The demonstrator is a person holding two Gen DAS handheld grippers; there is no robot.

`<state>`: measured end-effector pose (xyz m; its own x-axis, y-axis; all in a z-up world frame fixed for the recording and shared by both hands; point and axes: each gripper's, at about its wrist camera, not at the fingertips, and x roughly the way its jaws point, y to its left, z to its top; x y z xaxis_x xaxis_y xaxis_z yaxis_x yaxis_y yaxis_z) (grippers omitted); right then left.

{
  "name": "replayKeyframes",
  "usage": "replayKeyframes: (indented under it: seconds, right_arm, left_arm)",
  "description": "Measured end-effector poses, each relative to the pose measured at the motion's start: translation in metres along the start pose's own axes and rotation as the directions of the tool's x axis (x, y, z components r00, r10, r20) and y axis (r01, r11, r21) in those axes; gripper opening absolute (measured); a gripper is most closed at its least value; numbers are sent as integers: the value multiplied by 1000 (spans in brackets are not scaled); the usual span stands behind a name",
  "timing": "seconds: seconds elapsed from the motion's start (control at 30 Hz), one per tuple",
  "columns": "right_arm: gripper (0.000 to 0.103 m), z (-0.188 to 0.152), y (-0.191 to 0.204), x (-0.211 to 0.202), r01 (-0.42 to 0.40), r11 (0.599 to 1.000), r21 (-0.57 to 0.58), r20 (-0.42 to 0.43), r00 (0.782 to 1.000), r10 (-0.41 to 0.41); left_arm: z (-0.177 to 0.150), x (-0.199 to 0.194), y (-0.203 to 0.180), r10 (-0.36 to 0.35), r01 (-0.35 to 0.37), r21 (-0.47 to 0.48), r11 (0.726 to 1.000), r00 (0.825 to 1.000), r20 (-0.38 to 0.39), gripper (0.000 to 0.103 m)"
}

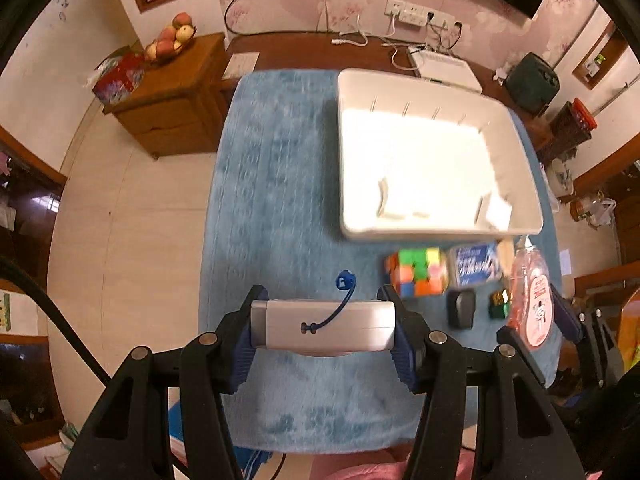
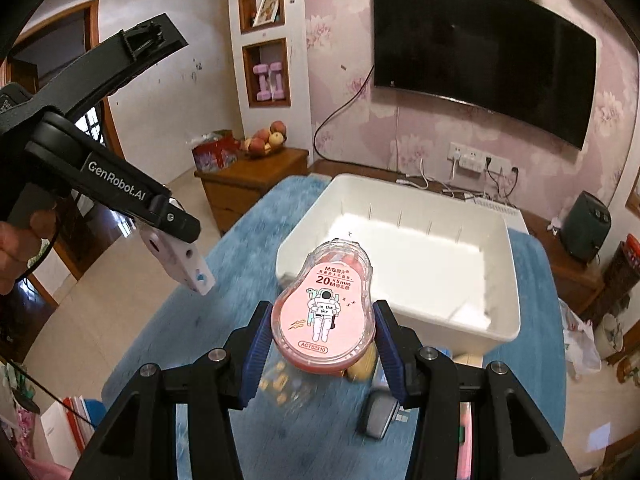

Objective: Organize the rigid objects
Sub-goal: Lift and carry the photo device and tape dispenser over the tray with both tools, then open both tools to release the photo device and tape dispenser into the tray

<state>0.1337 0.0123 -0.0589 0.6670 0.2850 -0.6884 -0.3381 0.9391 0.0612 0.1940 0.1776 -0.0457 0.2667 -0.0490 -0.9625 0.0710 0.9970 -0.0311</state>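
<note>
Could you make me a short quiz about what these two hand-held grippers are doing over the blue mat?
1. True or false: the left gripper is shut on a silver box.
2. What does the right gripper hold? A) puzzle cube B) pink correction tape C) black block
3. Fill in: the white bin on the blue mat holds no ____ yet.

Key: 1 true. 2 B. 3 objects; the puzzle cube lies on the mat in front of the bin.
</note>
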Motion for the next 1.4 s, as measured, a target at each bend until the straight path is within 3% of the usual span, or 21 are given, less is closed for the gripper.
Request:
replayKeyframes:
  seconds: [0.23,0.5,0.97,1.1,1.2,1.4]
  right_arm:
    - [50,21,-30,28,-1,999,49,6,1000,1]
    - [50,29,-66,69,7,993,119,-27,1000,-4]
    - [51,27,-116,132,12,975,222,-91,996,9]
    - [51,25,-118,134,3,971,237,-86,996,18]
    - [59,27,-117,131,4,973,231,-79,997,14]
    - [69,32,-111,118,-3,973,229,-50,999,15]
  left_arm:
    - [39,10,-17,6,-6,8,1000,1000,22,60]
    - [77,42,-35,-29,29,2,1000,1000,-5,60]
    - [113,80,-62,-21,21,49,999,1000,-4,61]
    - [117,71,-68,-20,15,67,998,996,84,62]
    - [121,61,-70,-13,1,83,997,989,145,72]
    - [112,35,-66,-42,23,82,996,968,247,77]
